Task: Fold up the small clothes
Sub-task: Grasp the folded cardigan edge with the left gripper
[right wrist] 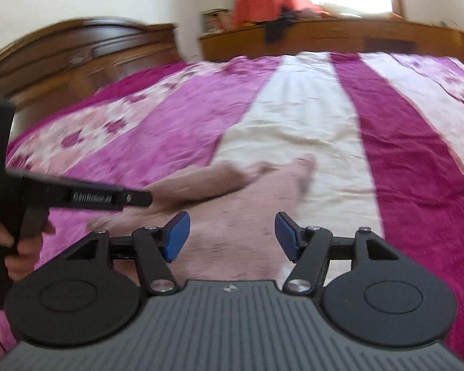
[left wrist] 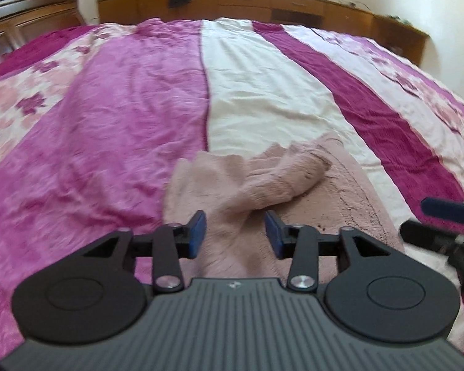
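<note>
Progress: early, no neat fold visible | pink knit garment (left wrist: 263,185) lies rumpled on the bed (left wrist: 123,108), lower centre of frame, one part flopped across | left claw (left wrist: 235,236) apart, empty, above it | right claw (right wrist: 232,236) apart, empty | left: flatten, fold.

"GenRobot.AI" printed along the left gripper (right wrist: 108,198) side, other lettering unreadable

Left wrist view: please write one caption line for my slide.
Open left tool above a pale pink fuzzy garment on a pink striped bedspread.
</note>
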{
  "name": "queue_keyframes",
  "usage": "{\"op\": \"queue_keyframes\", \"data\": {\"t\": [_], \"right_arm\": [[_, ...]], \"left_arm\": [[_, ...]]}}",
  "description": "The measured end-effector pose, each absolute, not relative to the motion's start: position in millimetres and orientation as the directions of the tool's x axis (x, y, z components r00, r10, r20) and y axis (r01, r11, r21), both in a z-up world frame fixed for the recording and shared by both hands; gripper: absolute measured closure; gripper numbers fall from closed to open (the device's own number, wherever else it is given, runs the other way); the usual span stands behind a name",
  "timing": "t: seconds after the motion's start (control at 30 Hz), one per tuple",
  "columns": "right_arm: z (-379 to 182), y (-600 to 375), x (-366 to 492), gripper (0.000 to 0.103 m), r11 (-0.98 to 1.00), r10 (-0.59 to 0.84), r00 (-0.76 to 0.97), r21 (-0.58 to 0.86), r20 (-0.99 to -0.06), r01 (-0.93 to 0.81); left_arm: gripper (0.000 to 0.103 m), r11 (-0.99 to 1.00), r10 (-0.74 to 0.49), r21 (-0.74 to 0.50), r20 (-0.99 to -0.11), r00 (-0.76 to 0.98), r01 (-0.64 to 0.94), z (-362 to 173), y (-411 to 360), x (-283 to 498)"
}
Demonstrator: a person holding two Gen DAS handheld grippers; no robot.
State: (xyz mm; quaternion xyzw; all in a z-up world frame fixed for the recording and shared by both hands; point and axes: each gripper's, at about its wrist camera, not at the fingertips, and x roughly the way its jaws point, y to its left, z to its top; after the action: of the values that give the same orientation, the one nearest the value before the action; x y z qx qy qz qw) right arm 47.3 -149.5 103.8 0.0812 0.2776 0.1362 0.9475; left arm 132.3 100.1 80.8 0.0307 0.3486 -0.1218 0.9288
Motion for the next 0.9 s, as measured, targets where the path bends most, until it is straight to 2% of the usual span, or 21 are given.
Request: {"op": "queue_keyframes", "data": {"t": [0.17,0.5,0.53,0.57,0.6,0.63,0.9], "right_arm": [[91,-177,53,0.034,0.953,0.262,0.822,0.272,-0.506,-0.136],[66,-186,64,0.034,0.944,0.243,0.812,0.320,-0.531,-0.073],[64,-186,65,0.034,0.944,0.243,0.811,0.322,-0.533,-0.072],[63,-186,66,0.034,0.944,0.244,0.809,0.324,-0.535,-0.071],[62,-185,67,0.034,0.942,0.245,0.809,0.327,-0.535,-0.069],[62,-186,67,0.034,0.941,0.247,0.808,0.332,-0.534,-0.068],[64,-176,73,0.034,0.926,0.303,0.812,0.357,-0.499,-0.126]], "left_arm": [[0.049,0.960,-0.199,0.014,-0.667,0.718,0.279,66,87,149],[0.051,0.959,-0.236,-0.041,-0.659,0.714,0.280,46,89,165],[0.052,0.960,-0.235,-0.042,-0.654,0.719,0.276,45,89,166],[0.060,0.962,-0.232,-0.041,-0.648,0.726,0.271,44,89,166],[0.083,0.962,-0.235,-0.047,-0.641,0.731,0.268,43,89,167],[0.088,0.964,-0.234,-0.054,-0.639,0.733,0.261,43,90,168],[0.090,0.975,-0.201,-0.193,-0.540,0.817,0.112,71,135,152]]}}
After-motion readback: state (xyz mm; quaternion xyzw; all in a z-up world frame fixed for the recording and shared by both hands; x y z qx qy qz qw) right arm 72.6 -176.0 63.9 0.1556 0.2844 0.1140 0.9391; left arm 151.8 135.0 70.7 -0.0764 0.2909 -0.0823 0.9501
